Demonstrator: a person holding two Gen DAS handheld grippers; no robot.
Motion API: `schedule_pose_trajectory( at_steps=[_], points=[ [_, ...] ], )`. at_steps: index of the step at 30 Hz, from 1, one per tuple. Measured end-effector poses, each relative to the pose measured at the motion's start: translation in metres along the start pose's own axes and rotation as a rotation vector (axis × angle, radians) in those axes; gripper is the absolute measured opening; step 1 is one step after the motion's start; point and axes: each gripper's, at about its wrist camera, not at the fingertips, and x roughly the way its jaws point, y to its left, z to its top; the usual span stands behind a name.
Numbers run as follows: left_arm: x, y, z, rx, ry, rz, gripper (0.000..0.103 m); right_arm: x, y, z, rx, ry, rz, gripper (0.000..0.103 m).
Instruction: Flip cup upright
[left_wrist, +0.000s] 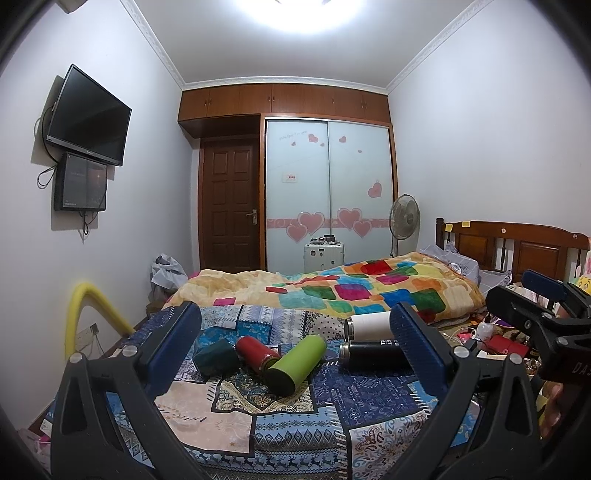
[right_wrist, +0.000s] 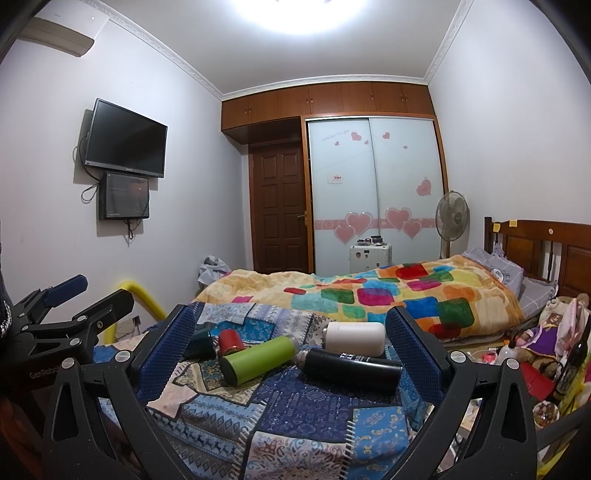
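Note:
Several cups lie on their sides on a patchwork cloth (left_wrist: 258, 424): a dark teal one (left_wrist: 216, 357), a red one (left_wrist: 257, 352), a lime green one (left_wrist: 297, 363), a white one (left_wrist: 369, 326) and a black one (left_wrist: 373, 353). In the right wrist view they show as teal (right_wrist: 201, 341), red (right_wrist: 231, 340), green (right_wrist: 258, 360), white (right_wrist: 356, 338) and black (right_wrist: 351, 369). My left gripper (left_wrist: 295, 347) is open and empty, short of the cups. My right gripper (right_wrist: 290, 350) is open and empty, also short of them.
A bed with a colourful blanket (left_wrist: 351, 291) lies behind the cloth. Clutter (right_wrist: 535, 354) sits at the right by the wooden headboard (right_wrist: 546, 247). A yellow padded rail (left_wrist: 86, 310) stands at the left. A fan (left_wrist: 404, 218) and wardrobe (left_wrist: 328, 192) are at the back.

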Motion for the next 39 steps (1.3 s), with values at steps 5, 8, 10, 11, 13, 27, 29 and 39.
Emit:
schedule_pose_trajectory(
  at_steps=[5,8,10,11,13,27,29,39],
  points=[
    [-0.0002,-0.0003,-0.0005,0.001,-0.001,0.001,0.103,0.0015,0.0017,-0.0003,0.000,0.000,0.001,0.103],
    [-0.0003,0.0000,-0.0006,0.000,-0.001,-0.001,0.103,0.0007,0.0016,0.0000,-0.001,0.000,0.000,0.103],
    [-0.0003,0.0003,-0.0007,-0.004,-0.001,-0.003,0.103,0.0005,0.0017,0.0001,-0.001,0.000,0.001,0.103],
    [-0.0001,0.0003,-0.0007,-0.004,-0.001,-0.003,0.103,0.0005,0.0018,0.0001,0.000,-0.001,0.001,0.103],
    [-0.0002,0.0005,-0.0009,-0.003,-0.002,-0.002,0.103,0.0003,0.0019,0.0003,0.000,0.000,0.001,0.103],
    [0.0013,0.0016,-0.0016,-0.006,0.006,-0.004,0.103,0.0009,0.0058,-0.0023,-0.001,0.004,0.001,0.103],
    [0.0010,0.0010,-0.0019,-0.004,0.006,-0.004,0.103,-0.0011,0.0060,-0.0033,-0.001,0.006,0.002,0.103],
    [0.0046,0.0005,-0.0046,0.003,0.010,-0.005,0.103,0.0038,0.0026,-0.0073,-0.005,0.021,0.001,0.103]
  ],
)
